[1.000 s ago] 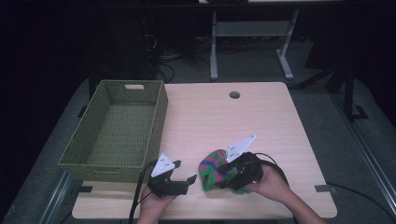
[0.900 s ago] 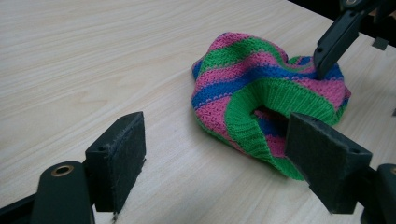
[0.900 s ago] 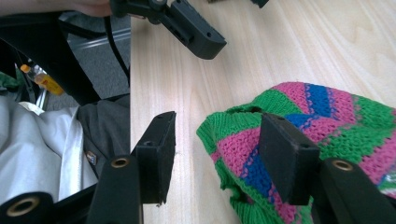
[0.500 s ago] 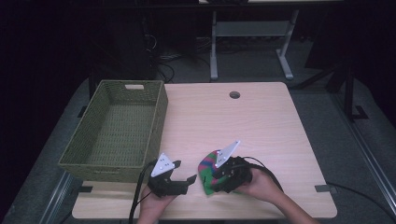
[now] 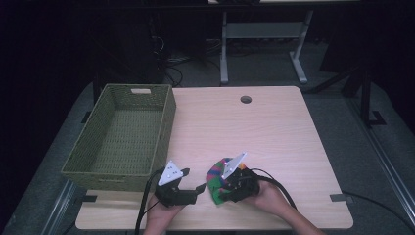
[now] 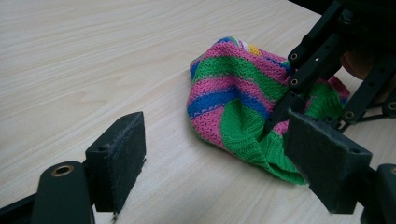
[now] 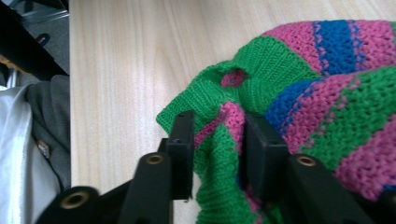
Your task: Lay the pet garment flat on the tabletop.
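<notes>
Right claw [image 7: 215, 140] pinches the striped knit cloth [image 7: 299, 84].
Its jaws have just been closing on a green fold; the left claw [image 6: 219, 163] waits wide open beside it, holding nothing.

Knitted cloth [image 5: 215, 180]: one piece, striped in pink, green and blue, with a small yellow patch at its far edge in the left gripper view [image 6: 233, 100]. Chunky stitch, soft, crumpled into a rounded heap with folds standing up. A broad green band forms the lower border; a small hole shows in the green part in the right gripper view [image 7: 289, 84]. Lies on the bench [image 5: 274, 132] near its front edge, about midway across, with a raised fold of pink and green.
</notes>
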`<state>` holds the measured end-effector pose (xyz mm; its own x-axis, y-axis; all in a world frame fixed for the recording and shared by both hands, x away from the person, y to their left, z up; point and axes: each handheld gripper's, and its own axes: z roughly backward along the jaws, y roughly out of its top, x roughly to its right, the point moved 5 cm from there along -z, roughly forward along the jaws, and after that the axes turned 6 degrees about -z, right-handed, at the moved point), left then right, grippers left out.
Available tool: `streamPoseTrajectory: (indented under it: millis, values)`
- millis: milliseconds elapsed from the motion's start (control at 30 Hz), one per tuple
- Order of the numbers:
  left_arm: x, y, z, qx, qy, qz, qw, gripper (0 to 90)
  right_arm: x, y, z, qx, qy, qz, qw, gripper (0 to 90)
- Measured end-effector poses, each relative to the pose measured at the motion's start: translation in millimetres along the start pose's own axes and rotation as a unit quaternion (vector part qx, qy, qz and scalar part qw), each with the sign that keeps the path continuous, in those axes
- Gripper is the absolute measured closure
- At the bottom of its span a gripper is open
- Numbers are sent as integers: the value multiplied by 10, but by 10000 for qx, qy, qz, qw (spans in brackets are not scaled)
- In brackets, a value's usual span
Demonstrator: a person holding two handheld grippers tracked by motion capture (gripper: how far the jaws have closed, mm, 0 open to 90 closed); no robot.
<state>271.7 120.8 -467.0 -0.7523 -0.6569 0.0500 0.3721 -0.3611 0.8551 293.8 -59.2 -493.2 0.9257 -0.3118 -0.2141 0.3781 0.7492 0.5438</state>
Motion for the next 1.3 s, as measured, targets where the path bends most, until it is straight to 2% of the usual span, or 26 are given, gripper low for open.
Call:
streamPoseTrajectory:
  millis: [100,200,400,533,567,600,700,733,933,1167,1300]
  values:
    - [3,1,-1,1,-15,-18,10000,204,2,0,3,2,-131,14,9999,762]
    - [2,4,1,30,-50,30,10000,204,9,7,24,59,-180,-13,9998,803]
    - [3,14,16,109,-139,95,9998,204,6,53,144,311,-53,-106,9994,815]
    - [12,22,16,151,-207,64,9997,204,-1,91,316,549,-58,-158,9984,816]
    - [17,24,13,154,-234,57,9996,204,-2,106,411,645,-78,-173,9977,817]
    - [24,26,10,152,-252,52,9996,204,-2,106,411,645,-78,-173,9977,817]
    - [43,47,2,187,-299,-4,9994,208,-3,134,601,901,-5,-317,9954,817]
    - [50,56,-1,205,-334,9,9992,208,-3,134,601,901,-5,-317,9954,817]
    - [100,126,-15,266,-455,-113,9985,213,71,154,851,1172,-74,-364,9924,817]
    - [158,236,-35,411,-598,-207,9971,213,159,193,1149,1555,-126,-505,9865,818]
    - [194,287,-95,411,-659,-358,9963,213,195,216,1262,1699,-100,-512,9841,818]
